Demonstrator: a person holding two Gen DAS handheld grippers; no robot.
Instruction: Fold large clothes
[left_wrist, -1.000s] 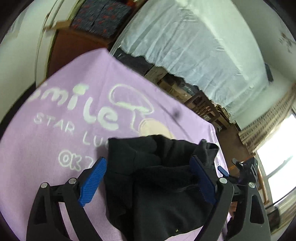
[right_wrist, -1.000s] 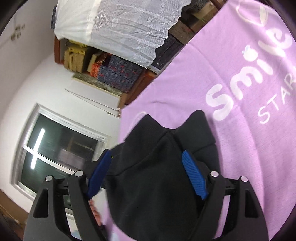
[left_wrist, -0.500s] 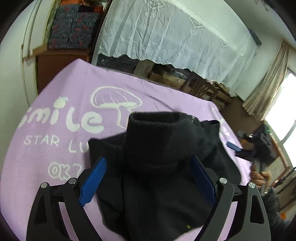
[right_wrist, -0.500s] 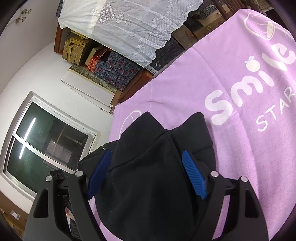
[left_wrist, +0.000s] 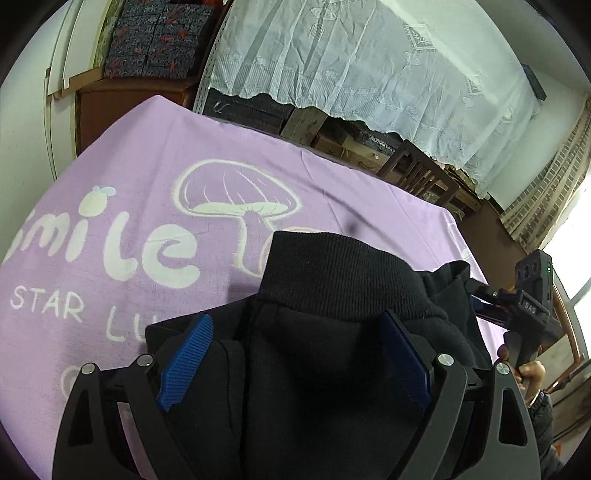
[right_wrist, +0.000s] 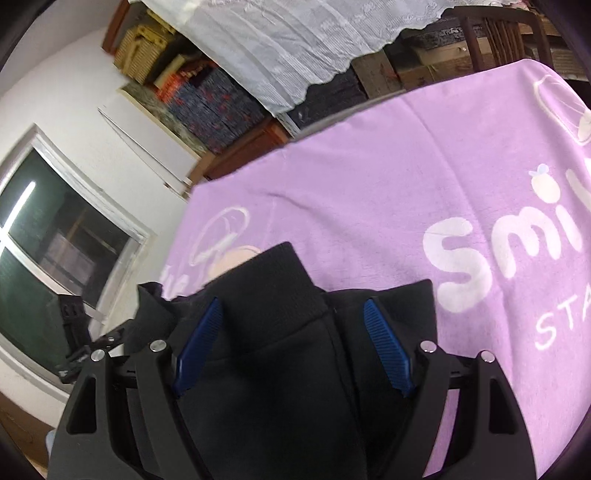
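Both grippers' fingers (left_wrist: 184, 363) (right_wrist: 386, 347) wide around black garment (left_wrist: 332, 369) over purple blanket (left_wrist: 147, 166), grip unclear.

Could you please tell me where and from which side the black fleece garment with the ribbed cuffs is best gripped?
Grip the black fleece garment just behind a ribbed cuff, coming from the near edge of the purple blanket. The cuff is thick, bunched and points away, so it probably resists slipping out of the left gripper.

Black ribbed-cuff garment (left_wrist: 332, 350) on purple blanket (left_wrist: 147, 166)
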